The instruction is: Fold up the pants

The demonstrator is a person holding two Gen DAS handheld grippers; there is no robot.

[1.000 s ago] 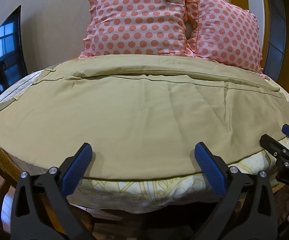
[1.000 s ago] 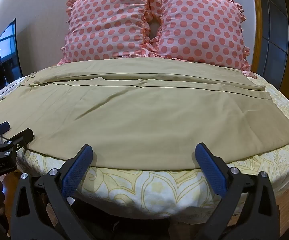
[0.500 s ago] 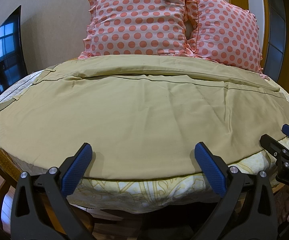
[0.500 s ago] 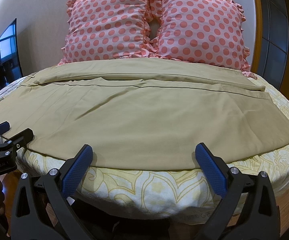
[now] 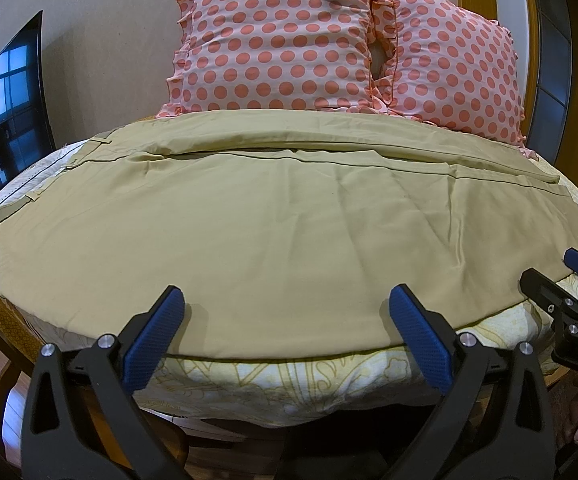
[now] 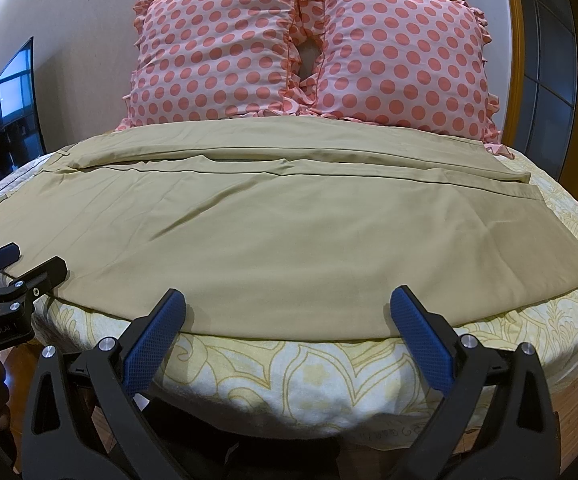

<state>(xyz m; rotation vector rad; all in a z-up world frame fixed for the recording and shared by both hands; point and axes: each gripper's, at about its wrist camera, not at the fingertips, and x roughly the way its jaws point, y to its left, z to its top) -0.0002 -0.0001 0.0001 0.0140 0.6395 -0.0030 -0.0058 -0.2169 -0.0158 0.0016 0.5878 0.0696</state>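
Pants (image 5: 289, 240) lying flat across bed (image 5: 289, 384), legs running side to side.
Left tongs (image 5: 285, 320) hovering wide apart, empty, just short of the near hem at 6 o'clock; right tongs (image 6: 287, 320) likewise gaping, holding nothing. Two polka-dot pillows (image 6: 309, 48) standing at 12 o'clock behind the far leg. Dark screen (image 5: 5, 108) showing at 9 o'clock.
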